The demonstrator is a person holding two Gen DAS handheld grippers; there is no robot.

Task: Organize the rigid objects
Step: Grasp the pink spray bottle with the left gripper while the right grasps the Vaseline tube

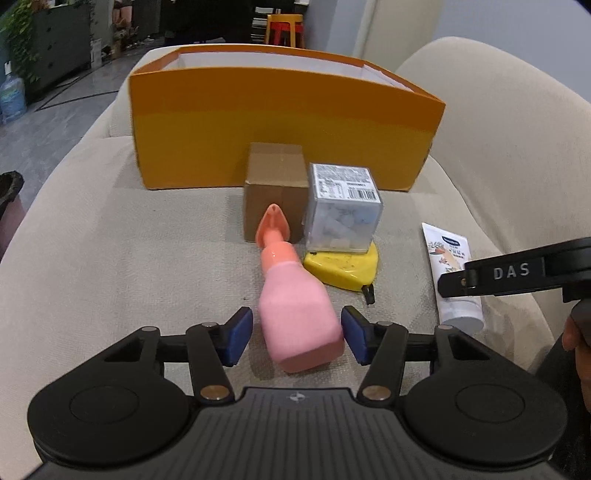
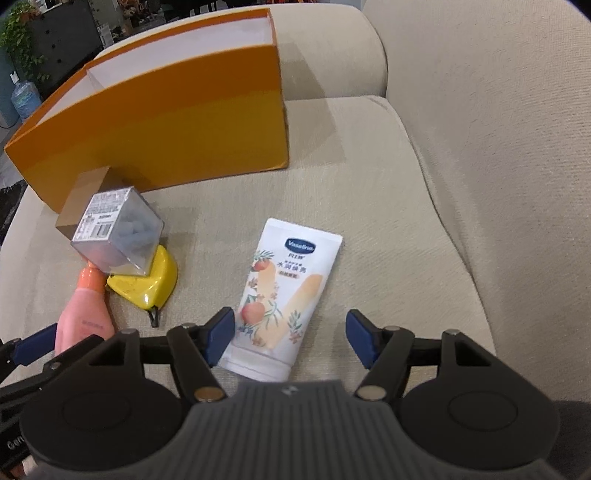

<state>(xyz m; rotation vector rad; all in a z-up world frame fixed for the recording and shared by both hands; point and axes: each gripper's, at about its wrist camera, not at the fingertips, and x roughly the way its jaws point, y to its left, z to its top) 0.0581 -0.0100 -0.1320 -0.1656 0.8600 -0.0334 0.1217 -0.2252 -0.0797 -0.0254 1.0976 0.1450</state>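
A pink pump bottle (image 1: 295,314) lies on the beige sofa seat between the blue pads of my left gripper (image 1: 297,336); the right pad is at its side, and a thin gap shows at the left pad. A white Vaseline tube (image 2: 284,291) lies cap end towards my right gripper (image 2: 290,338), which stands open around it, left pad near its edge and right pad well clear. Behind the bottle are a small cardboard box (image 1: 275,184), a clear cube box (image 1: 343,206) resting on a yellow tape measure (image 1: 343,267), and a large open orange box (image 1: 280,125).
The sofa's backrest (image 2: 498,129) rises to the right and its armrest (image 2: 332,48) lies behind the orange box. The right gripper's black body (image 1: 517,277) reaches in over the tube. Floor, a red and yellow stool (image 1: 284,29) and a water jug (image 1: 13,96) lie beyond.
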